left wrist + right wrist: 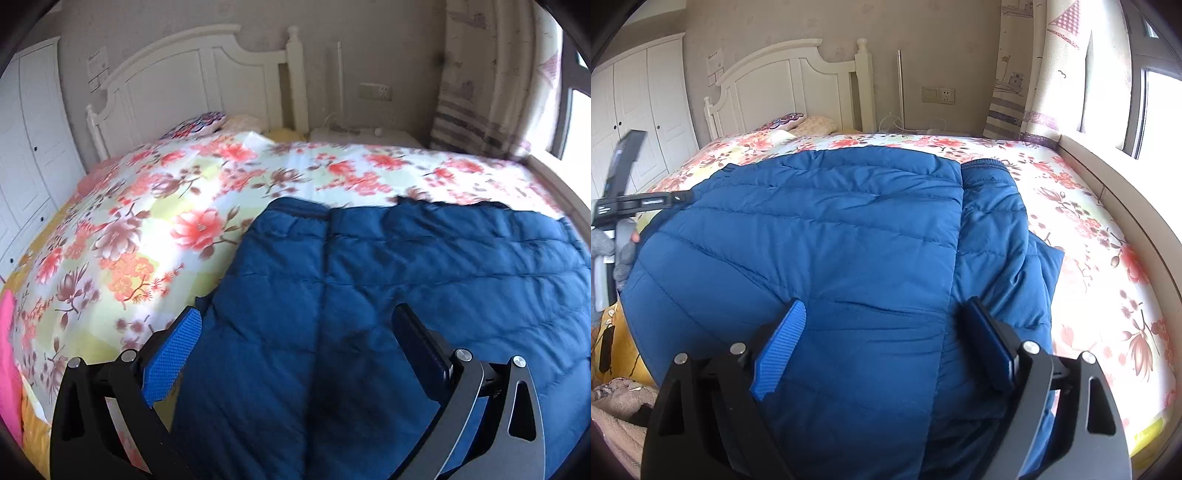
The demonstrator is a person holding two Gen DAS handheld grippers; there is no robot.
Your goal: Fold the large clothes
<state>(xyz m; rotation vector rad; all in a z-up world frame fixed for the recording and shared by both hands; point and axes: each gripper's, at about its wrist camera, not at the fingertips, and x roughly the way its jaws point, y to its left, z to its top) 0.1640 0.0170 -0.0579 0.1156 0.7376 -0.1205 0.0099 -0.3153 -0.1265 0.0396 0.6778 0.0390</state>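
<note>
A blue quilted jacket (812, 236) lies spread flat on a bed covered by a floral sheet (147, 221), directly below and ahead of both pairs of tongs. The right gripper (886, 325) hangs above the garment with its jaws wide and nothing clamped between them; its blue ribbed pad (779, 350) and the dark finger opposite bracket a stretch of padded cloth without pressing on it. The left gripper (295, 332) is likewise spread wide over the jacket's near left portion, empty, its left pad (173, 358) over the line where the blue fabric meets the flowered sheet.

In the right wrist view, the jacket's long axis runs away from the tongs toward the white headboard (783, 81), and its stitched quilt lines cross that axis from side to side. A sleeve (993, 229) is folded lengthwise along the right side, its ribbed cuff (982, 164) pointing at the far end, ahead and to the right of the right gripper's right finger. A vertical seam runs between body and sleeve.

No brand or label can be read on the jacket. A sheet of paper (715, 62) is pinned to the wall left of the headboard, its writing too small to read. A wall socket (938, 95) sits beyond the bed.

At the left edge of the right wrist view, the left gripper appears in a grey-gloved hand (617, 254), beside the jacket's left border.
</note>
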